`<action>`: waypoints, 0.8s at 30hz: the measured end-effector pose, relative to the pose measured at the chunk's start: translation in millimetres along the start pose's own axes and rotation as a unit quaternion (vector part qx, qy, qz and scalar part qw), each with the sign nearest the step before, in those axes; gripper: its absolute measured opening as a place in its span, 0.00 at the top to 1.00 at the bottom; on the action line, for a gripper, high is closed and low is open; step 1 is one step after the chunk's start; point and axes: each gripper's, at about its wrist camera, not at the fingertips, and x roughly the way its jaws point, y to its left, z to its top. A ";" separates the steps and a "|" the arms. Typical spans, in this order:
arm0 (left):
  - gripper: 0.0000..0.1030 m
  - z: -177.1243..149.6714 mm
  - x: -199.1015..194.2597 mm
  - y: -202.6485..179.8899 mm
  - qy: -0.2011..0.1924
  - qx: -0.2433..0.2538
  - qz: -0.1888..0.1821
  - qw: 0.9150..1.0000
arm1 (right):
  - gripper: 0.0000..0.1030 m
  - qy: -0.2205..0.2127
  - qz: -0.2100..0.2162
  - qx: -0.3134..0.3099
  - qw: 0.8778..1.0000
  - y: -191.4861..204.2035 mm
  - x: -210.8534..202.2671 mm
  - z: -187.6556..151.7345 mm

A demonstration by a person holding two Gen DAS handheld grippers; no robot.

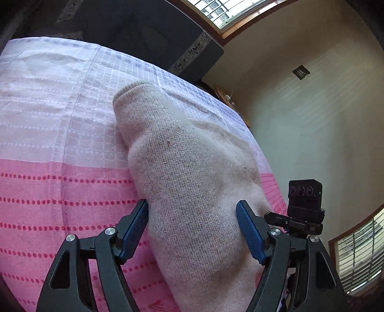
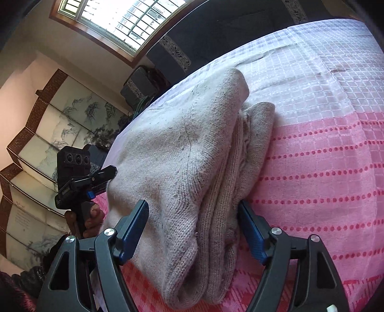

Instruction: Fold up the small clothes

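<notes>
A folded beige knit garment (image 1: pixel 182 168) lies in a thick bundle on the pink and white bedspread (image 1: pixel 60 144). My left gripper (image 1: pixel 192 228) straddles its near end, open, with the blue pads (image 1: pixel 135 230) standing at its sides and not squeezing it. In the right wrist view the same garment (image 2: pixel 182 148) shows stacked folded layers. My right gripper (image 2: pixel 192 230) stands open around that end, the knit bulging between its fingers. A hand (image 2: pixel 92 216) holds the left gripper's handle just beyond the garment.
The bedspread (image 2: pixel 324 144) stretches wide to the far side of the garment. A dark headboard (image 1: pixel 144 28) stands behind the bed. A painted folding screen (image 2: pixel 48 124) and windows (image 2: pixel 124 19) line the room. The right gripper's camera housing (image 1: pixel 304 196) sits close by.
</notes>
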 end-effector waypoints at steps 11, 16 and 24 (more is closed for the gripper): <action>0.10 -4.7 26.3 -15.1 0.049 0.028 -0.016 0.998 | 0.23 0.016 0.021 -0.012 1.000 3.6 17.4 15.4; 0.10 -17.2 21.2 -14.9 0.051 0.041 -0.024 0.998 | 0.24 0.027 -0.018 -0.020 0.999 12.2 15.1 14.3; 0.10 -16.5 16.1 -9.8 0.083 0.053 -0.044 0.994 | 0.24 0.113 0.023 0.008 0.993 5.9 11.1 2.3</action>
